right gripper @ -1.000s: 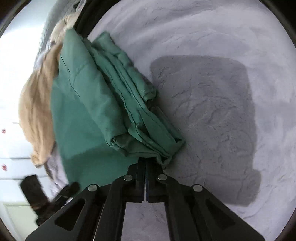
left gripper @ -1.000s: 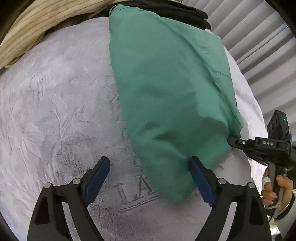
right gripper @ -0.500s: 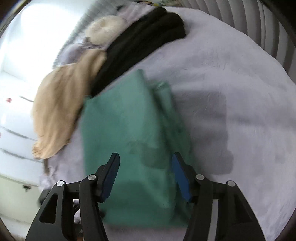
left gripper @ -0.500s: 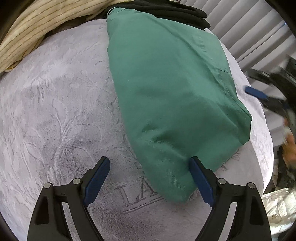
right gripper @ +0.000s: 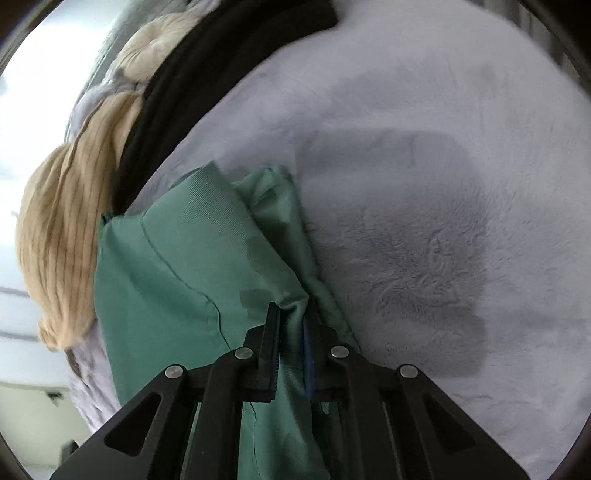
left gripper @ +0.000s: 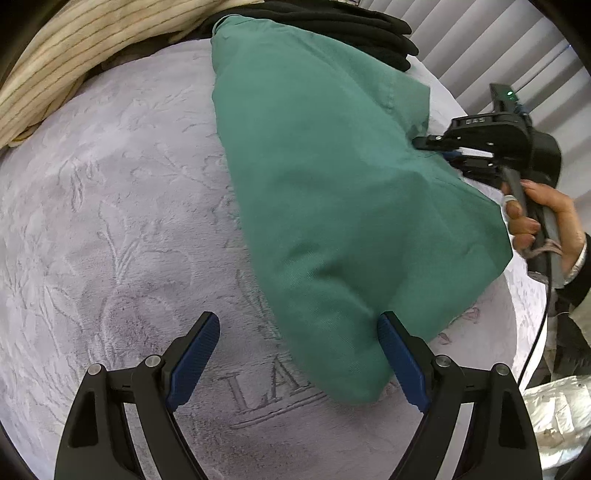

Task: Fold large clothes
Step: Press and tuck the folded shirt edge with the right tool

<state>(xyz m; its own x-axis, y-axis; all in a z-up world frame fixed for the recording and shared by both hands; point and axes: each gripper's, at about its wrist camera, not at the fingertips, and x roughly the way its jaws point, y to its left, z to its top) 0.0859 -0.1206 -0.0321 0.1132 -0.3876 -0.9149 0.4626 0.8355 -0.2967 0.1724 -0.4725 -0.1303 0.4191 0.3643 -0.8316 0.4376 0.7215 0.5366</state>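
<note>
A pale embossed blanket covers the whole work surface, and on it lies the green garment, already folded into a thick, soft, floppy slab, its far end against a black pile and a beige striped knit. It looks light and limp, likely to sag and slide open, so I'd grab the stacked layers at an edge, not one ply. The right gripper is nearly closed, pinching a bunch of layers at the garment's side edge, while the left gripper sits wide apart and empty at the near corner.
</note>
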